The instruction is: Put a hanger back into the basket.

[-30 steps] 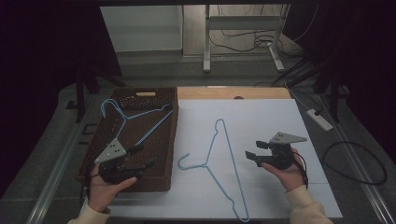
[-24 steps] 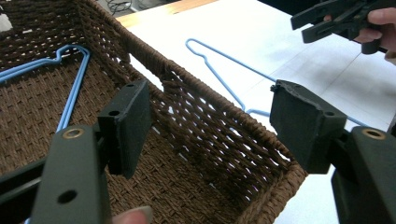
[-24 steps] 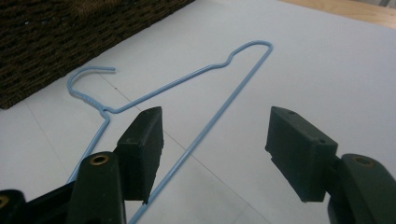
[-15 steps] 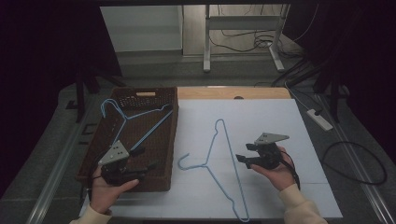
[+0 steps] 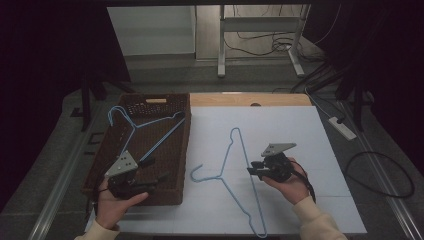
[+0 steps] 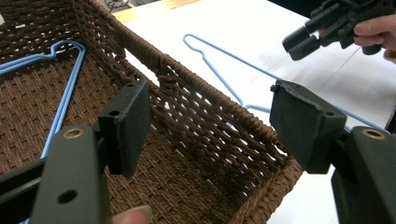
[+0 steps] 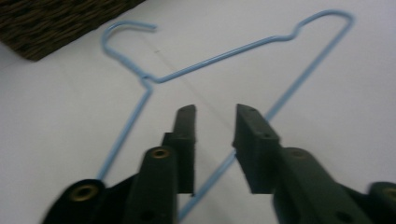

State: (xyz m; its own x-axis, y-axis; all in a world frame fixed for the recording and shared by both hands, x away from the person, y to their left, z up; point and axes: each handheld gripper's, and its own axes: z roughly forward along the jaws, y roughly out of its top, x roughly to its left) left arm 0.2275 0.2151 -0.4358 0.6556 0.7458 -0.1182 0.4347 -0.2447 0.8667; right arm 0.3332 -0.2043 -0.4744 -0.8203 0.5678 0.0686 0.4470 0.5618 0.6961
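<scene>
High view: basket [image 5: 180,150] holds one hanger [image 5: 150,131]; both claws gape, gripping nothing.

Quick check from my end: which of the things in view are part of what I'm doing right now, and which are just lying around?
In the job:
- blue hanger on the white sheet, under the narrowed right gripper, not yet pinched
- wicker basket
- hanger in the basket
- left gripper, open over the basket

Lying about:
- power strip
- black cable loop
- table legs

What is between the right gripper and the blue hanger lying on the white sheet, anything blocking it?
Nothing visible blocks it. The right gripper hangs right over the blue hanger, its jaws just narrowed but still apart, with only bare white sheet around the wire.
</scene>
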